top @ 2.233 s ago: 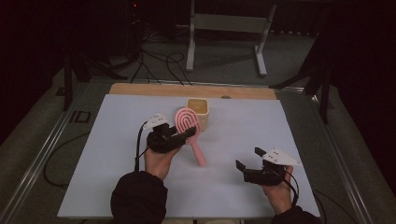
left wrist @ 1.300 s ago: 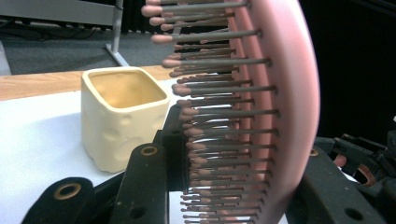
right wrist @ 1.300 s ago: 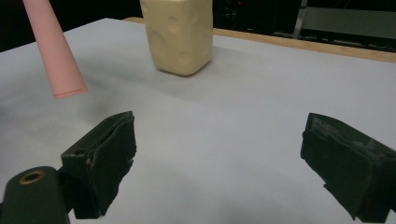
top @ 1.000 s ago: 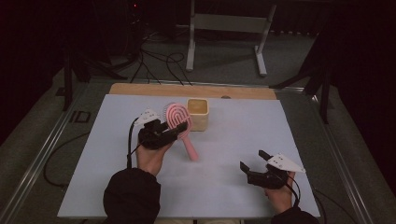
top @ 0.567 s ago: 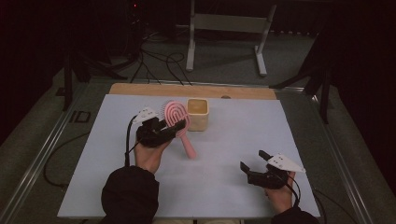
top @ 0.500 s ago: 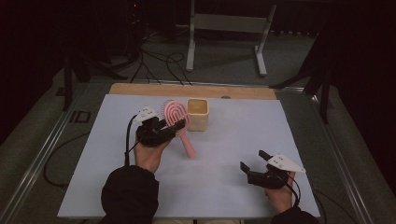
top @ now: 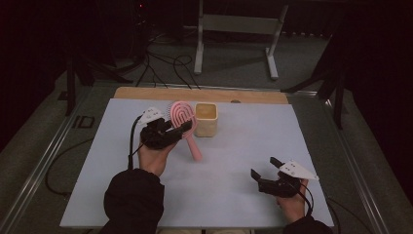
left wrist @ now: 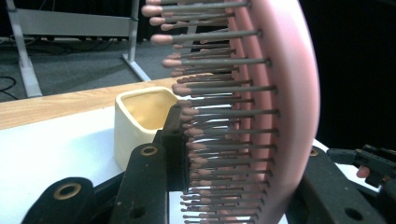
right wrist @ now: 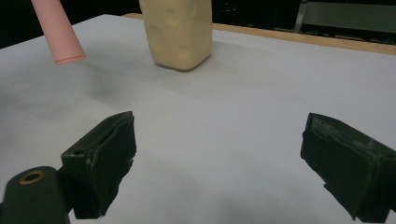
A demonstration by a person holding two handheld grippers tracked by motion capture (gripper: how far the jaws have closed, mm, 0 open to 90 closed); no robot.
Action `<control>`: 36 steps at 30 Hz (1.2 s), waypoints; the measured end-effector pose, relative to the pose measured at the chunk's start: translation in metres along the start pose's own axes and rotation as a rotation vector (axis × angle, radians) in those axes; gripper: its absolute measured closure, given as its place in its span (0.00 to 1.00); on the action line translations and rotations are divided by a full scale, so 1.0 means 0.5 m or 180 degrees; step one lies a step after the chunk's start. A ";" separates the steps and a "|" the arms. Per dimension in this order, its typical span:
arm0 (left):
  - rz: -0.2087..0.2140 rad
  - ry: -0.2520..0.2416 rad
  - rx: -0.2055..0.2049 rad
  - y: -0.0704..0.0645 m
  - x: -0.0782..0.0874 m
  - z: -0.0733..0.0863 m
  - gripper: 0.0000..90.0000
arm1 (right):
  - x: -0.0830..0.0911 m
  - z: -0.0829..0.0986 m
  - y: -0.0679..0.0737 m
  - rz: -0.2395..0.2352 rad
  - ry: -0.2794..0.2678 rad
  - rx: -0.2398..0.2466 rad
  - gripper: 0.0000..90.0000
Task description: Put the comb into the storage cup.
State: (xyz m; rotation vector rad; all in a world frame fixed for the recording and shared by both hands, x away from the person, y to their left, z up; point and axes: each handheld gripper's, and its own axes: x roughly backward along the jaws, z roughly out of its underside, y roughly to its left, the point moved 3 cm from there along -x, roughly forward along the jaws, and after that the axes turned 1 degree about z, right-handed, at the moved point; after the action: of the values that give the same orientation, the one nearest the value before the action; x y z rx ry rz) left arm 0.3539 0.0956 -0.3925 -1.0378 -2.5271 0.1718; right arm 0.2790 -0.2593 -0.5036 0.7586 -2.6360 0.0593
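While the left gripper (top: 181, 129) clamped the pink hairbrush (top: 183, 117) by its head, the brush hung off the white table (top: 243, 141) – head up, handle (top: 194, 147) slanting down toward 5 o'clock, its tip clear of the surface. Just beside it at 3 o'clock stood the cream cup (top: 206, 119), open mouth up; whether the two touched couldn't be told. Left gripper view – bristles (left wrist: 219, 116) against one jaw, the brush's back against the other, cup (left wrist: 140, 121) right behind. Right gripper (top: 267, 168) sat idle near the table's 5 o'clock corner, jaws spread wide with nothing between them, well apart from the cup. Step in hand looked like carrying the brush to the cup. Next move likely called for lifting so the handle cleared the rim, swinging it over the opening toward 3 o'clock, lowering handle-first, then letting go.
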 end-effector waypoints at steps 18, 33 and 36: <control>-0.0051 -0.0029 -0.0105 0.003 0.000 -0.027 0.72 | 0.001 0.000 -0.001 0.0000 -0.0001 -0.0016 0.11; -0.0116 -0.0044 -0.0179 0.009 -0.001 -0.049 0.72 | 0.002 -0.001 -0.001 0.0002 -0.0015 -0.0008 0.11; -0.0125 -0.0043 -0.0194 0.010 -0.002 -0.053 0.72 | 0.002 -0.001 -0.001 0.0003 -0.0020 -0.0005 0.11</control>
State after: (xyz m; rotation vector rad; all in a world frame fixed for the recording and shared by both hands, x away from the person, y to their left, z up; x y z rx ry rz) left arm 0.3685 0.0975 -0.3697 -1.0123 -2.5774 0.0912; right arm 0.2787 -0.2602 -0.5027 0.7581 -2.6422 0.0551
